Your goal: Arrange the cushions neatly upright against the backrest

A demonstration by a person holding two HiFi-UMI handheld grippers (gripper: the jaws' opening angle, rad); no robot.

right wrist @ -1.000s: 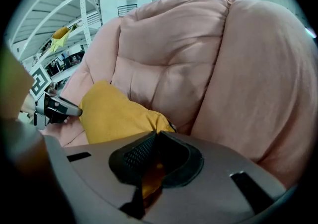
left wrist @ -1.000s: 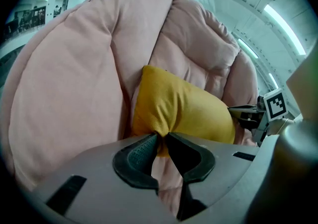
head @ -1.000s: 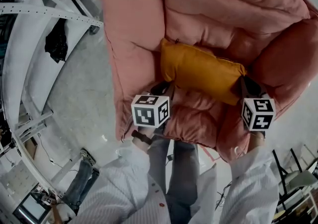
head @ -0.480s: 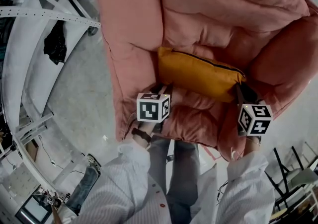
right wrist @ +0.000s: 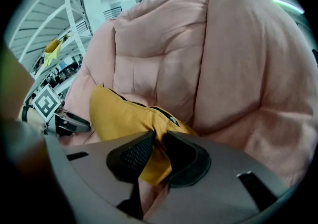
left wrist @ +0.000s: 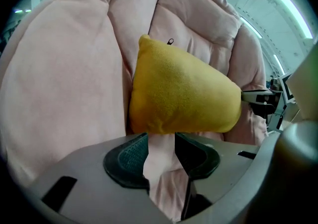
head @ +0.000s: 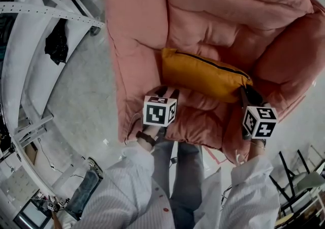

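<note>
Grey concrete floor [head: 76,96] and white metal framing [head: 45,12] lie around a pink padded armchair [head: 137,30]. On the right gripper [right wrist: 158,138], the fingers [right wrist: 131,156] are only slightly apart and opening. The right-hand corner of the yellow cushion [right wrist: 124,116] lies between them, its fabric touching both pads. The left gripper [left wrist: 161,141] has its fingers [left wrist: 126,156] opening wider and holds nothing (only the pink seat shows through the gap). The cushion's lower left edge sits just beyond their tips. The cushion stands on its long edge, zip side up, leaning on the backrest [right wrist: 164,54] at the rear of the seat. It seems to prop itself there, so the release looks deliberate. Both hands reach forward and down from white sleeves [head: 137,187], one at each end of the cushion.
</note>
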